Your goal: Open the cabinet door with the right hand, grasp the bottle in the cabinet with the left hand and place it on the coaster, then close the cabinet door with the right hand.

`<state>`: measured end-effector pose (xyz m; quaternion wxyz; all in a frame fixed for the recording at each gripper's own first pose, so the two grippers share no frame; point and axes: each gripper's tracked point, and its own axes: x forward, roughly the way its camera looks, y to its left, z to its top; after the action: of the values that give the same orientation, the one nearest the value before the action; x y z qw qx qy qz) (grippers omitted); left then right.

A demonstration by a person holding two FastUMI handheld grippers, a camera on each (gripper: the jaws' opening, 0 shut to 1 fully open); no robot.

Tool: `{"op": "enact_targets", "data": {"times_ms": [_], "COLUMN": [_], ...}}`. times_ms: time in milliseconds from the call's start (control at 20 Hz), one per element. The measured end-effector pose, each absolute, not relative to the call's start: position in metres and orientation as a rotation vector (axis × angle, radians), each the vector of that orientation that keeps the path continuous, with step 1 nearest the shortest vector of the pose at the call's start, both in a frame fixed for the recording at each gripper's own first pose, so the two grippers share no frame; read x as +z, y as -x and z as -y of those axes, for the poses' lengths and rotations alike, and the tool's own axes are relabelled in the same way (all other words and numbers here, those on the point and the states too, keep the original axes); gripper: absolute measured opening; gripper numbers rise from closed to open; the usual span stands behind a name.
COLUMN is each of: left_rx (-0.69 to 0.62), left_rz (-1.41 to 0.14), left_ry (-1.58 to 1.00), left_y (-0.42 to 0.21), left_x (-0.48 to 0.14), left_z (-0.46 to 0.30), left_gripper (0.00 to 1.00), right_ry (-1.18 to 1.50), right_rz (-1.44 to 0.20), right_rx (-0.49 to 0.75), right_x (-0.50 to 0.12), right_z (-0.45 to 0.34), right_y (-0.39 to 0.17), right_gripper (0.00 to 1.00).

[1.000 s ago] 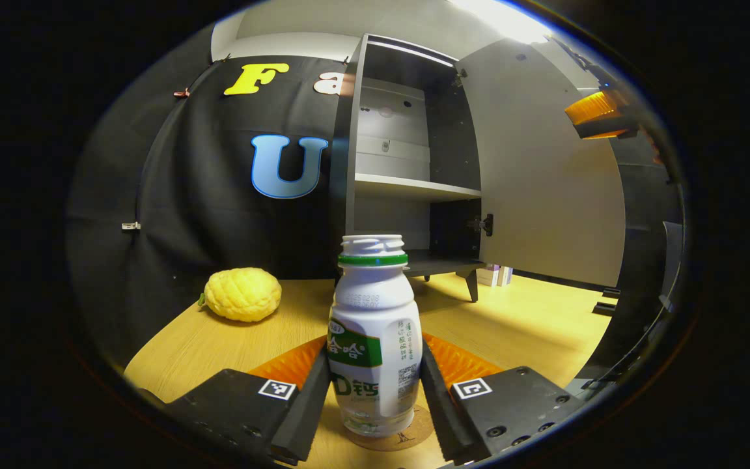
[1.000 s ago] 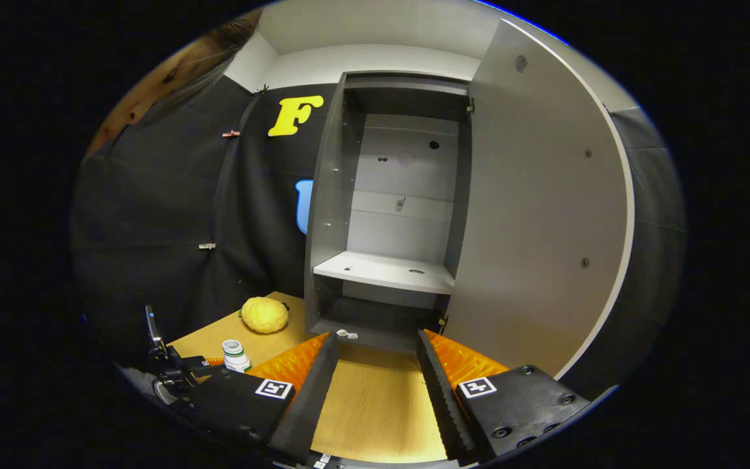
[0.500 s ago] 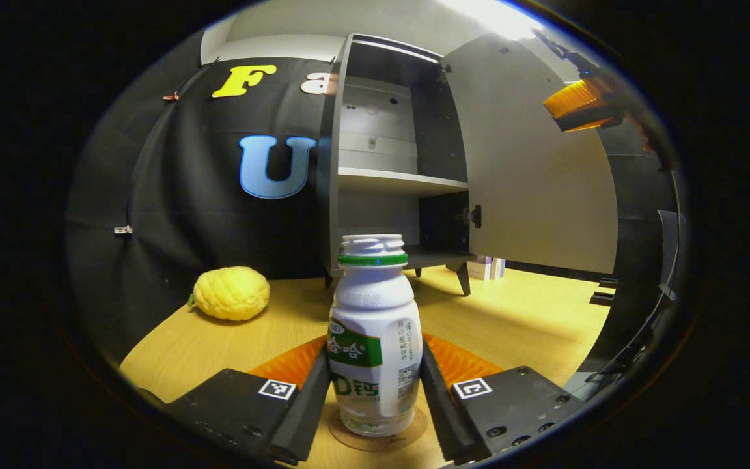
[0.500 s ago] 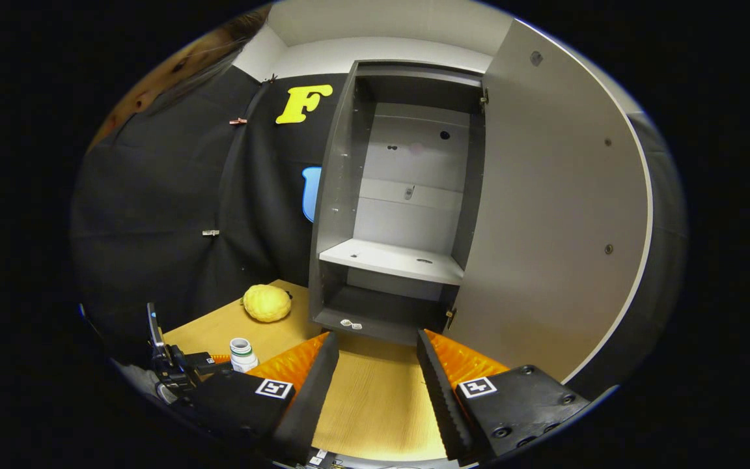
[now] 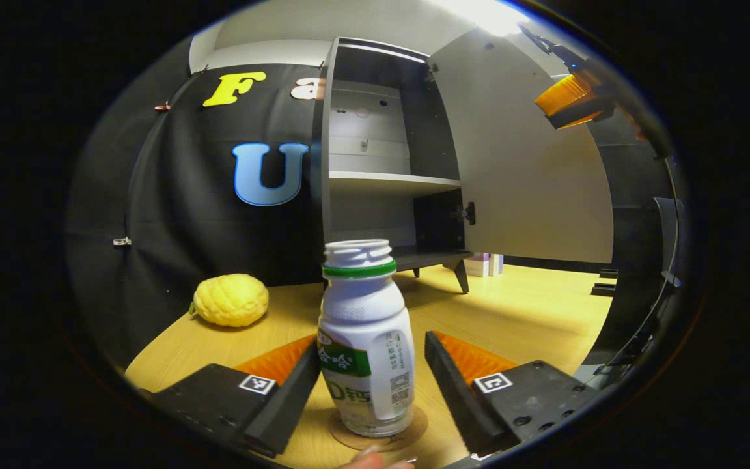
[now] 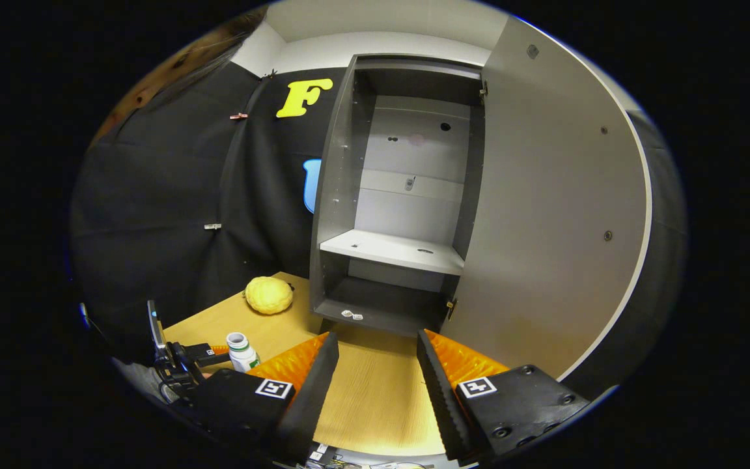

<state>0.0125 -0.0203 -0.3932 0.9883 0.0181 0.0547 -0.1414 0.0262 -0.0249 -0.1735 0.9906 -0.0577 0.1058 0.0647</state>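
Test booth w/ black cloth wall

Dim booth, overhead glare, fisheye-warped edges.

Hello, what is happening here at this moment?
A person works with two handheld grippers. The bottle stands upright on the coaster, between the open fingers of the left gripper. The right gripper, open, points at the cabinet, whose door is wide open and not yet closed.

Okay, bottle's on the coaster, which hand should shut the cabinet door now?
Right. The right gripper is open, holds nothing and faces the open cabinet door. The left gripper is low at the bottle on the coaster.
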Motion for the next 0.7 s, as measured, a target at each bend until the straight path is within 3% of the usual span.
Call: {"op": "enact_targets", "data": {"times_ms": [100, 350, 450, 700], "left_rx": [-0.282, -0.271, -0.272, -0.309], "left_rz": [-0.092, -0.062, -0.040, -0.006], "left_ry": [-0.039, -0.068, -0.070, 0.009], "left_y": [-0.013, -0.025, -0.026, -0.030], "left_x": [-0.381, -0.335, -0.301, -0.203], "left_z": [0.021, 0.017, 0.013, 0.010], "left_gripper": [0.99, 0.96, 0.96, 0.96], "right_ry": [0.117, 0.085, 0.071, 0.033], "right_rz": [-0.210, -0.205, -0.187, -0.134], "right_rx": [0.131, 0.122, 0.127, 0.151], "right_x": [-0.172, -0.155, -0.137, -0.094], "right_z": [0.026, 0.034, 0.036, 0.043], "right_y": [-0.026, -0.019, -0.017, -0.006], "right_gripper": [0.77, 0.77, 0.82, 0.82]}}
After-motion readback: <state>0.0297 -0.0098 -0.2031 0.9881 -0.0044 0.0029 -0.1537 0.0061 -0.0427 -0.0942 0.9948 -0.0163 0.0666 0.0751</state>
